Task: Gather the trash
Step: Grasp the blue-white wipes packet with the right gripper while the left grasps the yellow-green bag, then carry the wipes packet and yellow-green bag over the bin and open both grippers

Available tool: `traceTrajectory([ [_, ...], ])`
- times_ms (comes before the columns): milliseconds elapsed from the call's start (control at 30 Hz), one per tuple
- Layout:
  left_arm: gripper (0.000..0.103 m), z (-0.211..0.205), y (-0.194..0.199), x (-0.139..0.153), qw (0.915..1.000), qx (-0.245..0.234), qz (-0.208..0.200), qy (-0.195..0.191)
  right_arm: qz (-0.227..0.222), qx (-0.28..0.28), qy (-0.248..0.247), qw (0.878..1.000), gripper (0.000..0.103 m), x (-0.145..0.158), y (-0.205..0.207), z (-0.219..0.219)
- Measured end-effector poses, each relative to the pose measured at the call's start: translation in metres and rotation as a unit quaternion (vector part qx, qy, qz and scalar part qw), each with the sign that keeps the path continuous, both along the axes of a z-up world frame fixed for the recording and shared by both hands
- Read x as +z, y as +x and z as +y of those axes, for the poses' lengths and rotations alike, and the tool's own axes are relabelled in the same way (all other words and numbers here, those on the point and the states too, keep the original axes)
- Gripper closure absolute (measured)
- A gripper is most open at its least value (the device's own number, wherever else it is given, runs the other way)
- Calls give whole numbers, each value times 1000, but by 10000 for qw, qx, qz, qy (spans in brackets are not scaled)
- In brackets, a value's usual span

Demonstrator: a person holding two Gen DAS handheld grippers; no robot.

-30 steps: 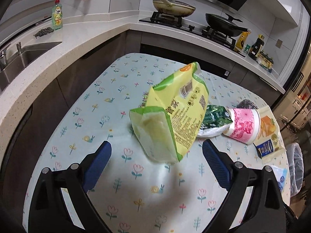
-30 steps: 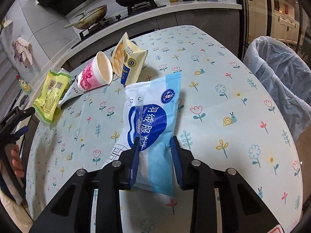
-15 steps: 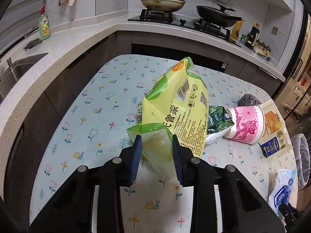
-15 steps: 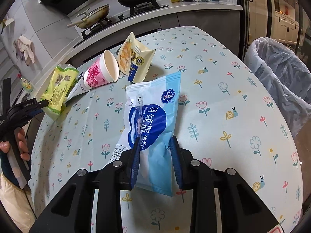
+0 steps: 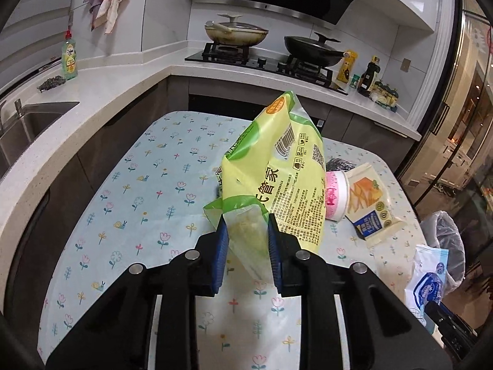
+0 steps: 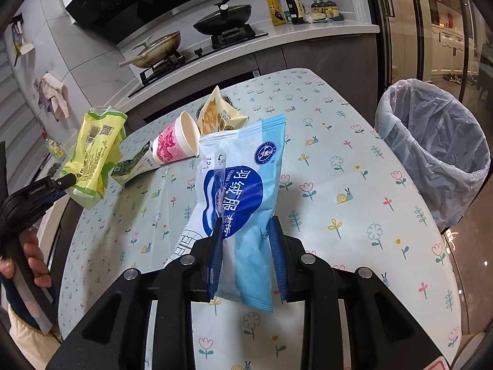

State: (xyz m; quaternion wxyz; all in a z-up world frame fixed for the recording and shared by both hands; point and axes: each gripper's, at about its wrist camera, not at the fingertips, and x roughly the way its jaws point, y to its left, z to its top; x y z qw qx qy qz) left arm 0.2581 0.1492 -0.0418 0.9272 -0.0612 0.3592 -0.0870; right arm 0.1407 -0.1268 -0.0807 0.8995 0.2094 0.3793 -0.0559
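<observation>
I have the table (image 6: 354,166) ahead of me, covered in a pale flowered cloth, with the kitchen counter (image 5: 129,83) and stove (image 5: 265,61) behind it. Off the table's right edge, in the right view, stands the bin (image 6: 431,154), lined with a clear bag and open at the top.

My left gripper (image 5: 248,243) has its blue pads on the lower end of the yellow bag (image 5: 277,178), and its jaws are closing on that end, narrow now. The bag stands up from the pads, tilted a little to the right and clear of the cloth. In the right view I see it hanging off the tip of that gripper at the left, above the table's near-left edge, with a hand (image 6: 27,259) on the grip below.

My right gripper (image 6: 246,246) is clamped on the lower part of the blue bag (image 6: 246,185), pads pressed on both sides, jaws narrow. The bag rises forward over the middle of the table, lifted off it. It shows also at the lower right of the left view.

Left on the table at the far side are the pink cup (image 6: 175,141) lying on its side, the cream packet (image 6: 218,114) just behind it, and a green wrapper (image 6: 132,166) touching the cup's base.
</observation>
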Motion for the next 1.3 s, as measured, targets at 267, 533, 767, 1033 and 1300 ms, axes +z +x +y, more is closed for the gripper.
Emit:
traceTrajectory([
  [267,80,-45,-38,23,9984,-534,-97,-177,-331,-130,53,9994,76,24,-27,-17],
  [533,80,-104,-71,40,9939,-1075,-205,-136,-648,-335,97,9973,77,46,-59,-42],
  [767,80,-155,-96,49,9880,-1512,-317,-26,-874,-579,142,9944,77,60,-84,-75],
  [1033,80,-222,-115,50,9787,-2030,-298,95,-959,-975,220,9904,77,56,-112,-122],
  [1300,79,-284,-125,42,9688,-2456,-247,204,-956,-1336,229,9861,77,50,-127,-169],
])
